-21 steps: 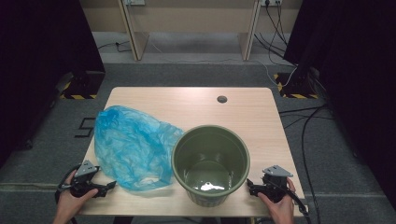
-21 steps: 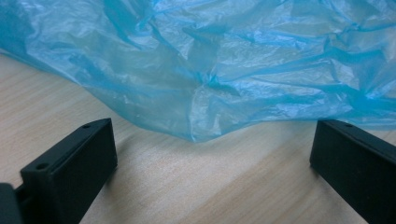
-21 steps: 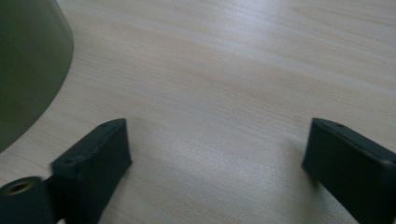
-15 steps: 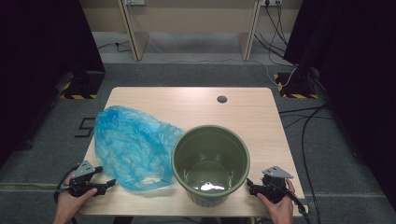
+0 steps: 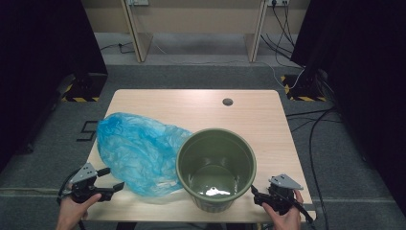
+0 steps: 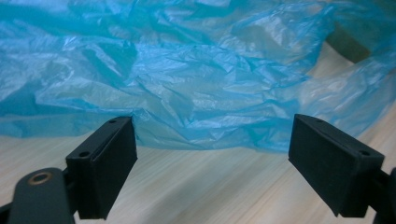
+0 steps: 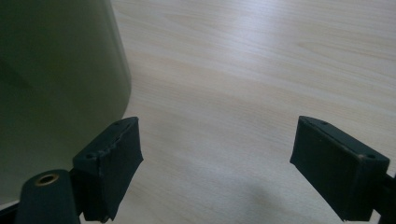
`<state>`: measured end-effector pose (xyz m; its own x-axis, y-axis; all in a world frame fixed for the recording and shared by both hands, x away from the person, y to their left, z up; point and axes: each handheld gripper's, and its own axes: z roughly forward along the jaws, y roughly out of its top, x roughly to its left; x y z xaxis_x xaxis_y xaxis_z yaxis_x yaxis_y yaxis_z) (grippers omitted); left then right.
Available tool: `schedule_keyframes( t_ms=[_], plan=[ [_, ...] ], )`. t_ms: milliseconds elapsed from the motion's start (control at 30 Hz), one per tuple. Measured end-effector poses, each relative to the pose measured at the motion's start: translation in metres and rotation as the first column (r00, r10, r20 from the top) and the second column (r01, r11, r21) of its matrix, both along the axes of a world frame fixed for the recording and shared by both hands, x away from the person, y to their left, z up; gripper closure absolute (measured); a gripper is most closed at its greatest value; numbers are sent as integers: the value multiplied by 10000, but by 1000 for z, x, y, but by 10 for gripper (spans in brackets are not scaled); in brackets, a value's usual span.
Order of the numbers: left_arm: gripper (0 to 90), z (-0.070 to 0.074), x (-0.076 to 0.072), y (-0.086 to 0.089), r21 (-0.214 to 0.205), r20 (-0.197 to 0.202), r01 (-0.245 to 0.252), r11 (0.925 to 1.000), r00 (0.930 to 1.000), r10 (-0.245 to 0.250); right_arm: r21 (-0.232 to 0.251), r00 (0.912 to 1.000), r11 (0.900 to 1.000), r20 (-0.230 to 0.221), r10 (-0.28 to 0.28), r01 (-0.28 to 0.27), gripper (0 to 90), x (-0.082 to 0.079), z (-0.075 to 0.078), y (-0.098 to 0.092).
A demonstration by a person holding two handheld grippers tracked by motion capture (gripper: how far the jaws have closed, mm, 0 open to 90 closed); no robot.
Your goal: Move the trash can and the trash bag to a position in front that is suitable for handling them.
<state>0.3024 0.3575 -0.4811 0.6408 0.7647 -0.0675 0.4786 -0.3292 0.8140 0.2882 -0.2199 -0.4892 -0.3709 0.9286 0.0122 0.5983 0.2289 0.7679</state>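
Round dark-green plastic bucket [image 5: 216, 168] stood empty near the front edge of the light wooden table [image 5: 191, 108], nothing lining it. Crumpled translucent blue plastic bag [image 5: 136, 152] lay just left of the bucket, one edge touching its wall. Left gripper [image 5: 111, 178] sat left of the bucket at the bag's near edge, jaws spread wide, nothing between them, film just ahead [image 6: 196, 93]. Right gripper [image 5: 253, 193] sat just right of the bucket, jaws equally wide and empty, bucket wall beside one jaw [image 7: 56, 84]. Judged: barely begun; grabbing the bag, opening it, fitting it into the bucket all remained.

Blue bag [image 5: 139, 151], green bucket [image 5: 216, 167]
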Motion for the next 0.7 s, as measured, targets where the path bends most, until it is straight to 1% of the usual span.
schedule_keyframes(
  t_ms=[67,133,167,233,267,300,333,367,400,433,467,500,533,567,600,633,667,700],
  plan=[
    [149,6,1,-5,203,6,147,9997,9999,-147,-76,10000,10000,2,64,-64,165,-1,1,3],
    [150,8,1,-4,211,-9,164,9996,9999,-164,-104,10000,9999,1,58,-58,165,-1,1,4],
    [149,9,1,-3,246,-93,187,9995,9998,-185,-115,9999,9999,-22,108,-108,166,-1,1,4],
    [148,11,2,2,408,-402,224,9989,9990,-207,-101,9999,9999,-47,105,-105,166,-1,0,5],
    [148,12,0,2,356,-298,184,9992,9994,-174,-107,9999,9999,-54,125,-126,167,-2,0,5],
    [148,12,0,2,356,-298,184,9992,9994,-174,-89,9999,9999,-49,106,-107,167,-2,0,5],
    [148,16,-3,-3,464,-197,460,9979,9988,-452,-93,9999,9999,-40,107,-108,167,-2,1,5],
    [151,17,-5,-6,464,-46,543,9975,9985,-541,-105,9999,9999,-25,108,-108,167,-3,1,5],
    [156,17,-5,-6,464,-46,543,9975,9985,-541,-91,10000,9999,-10,99,-99,167,-3,1,6],
    [156,22,-7,-14,578,86,816,9950,9966,-822,-77,10000,9999,-27,83,-83,167,-4,2,7],
    [156,22,-7,-14,578,86,816,9950,9966,-822,-77,10000,9999,-27,83,-83,167,-4,2,7],
    [156,27,-8,-21,580,249,999,9933,9945,-1015,-42,9999,9999,-4,105,-105,167,-5,3,9],
    [155,27,-8,-21,580,249,999,9933,9945,-1015,-35,9999,9999,28,147,-146,167,-6,4,10],
    [155,29,-8,-24,511,324,1095,9927,9933,-1112,-35,9999,9999,28,147,-146,167,-6,4,10],
    [154,31,-6,-32,358,447,1228,9918,9912,-1244,-54,9997,9997,36,259,-259,167,-7,5,12],
    [150,31,-4,-38,241,513,1258,9918,9906,-1269,-49,9996,9996,57,288,-288,167,-7,5,14],
    [148,30,-3,-45,149,543,1424,9897,9882,-1430,-70,9993,9993,85,361,-360,167,-7,6,15],
    [148,29,-1,-54,70,479,1712,9852,9840,-1714,-57,9992,9993,110,374,-373,167,-8,6,16]
  ],
)
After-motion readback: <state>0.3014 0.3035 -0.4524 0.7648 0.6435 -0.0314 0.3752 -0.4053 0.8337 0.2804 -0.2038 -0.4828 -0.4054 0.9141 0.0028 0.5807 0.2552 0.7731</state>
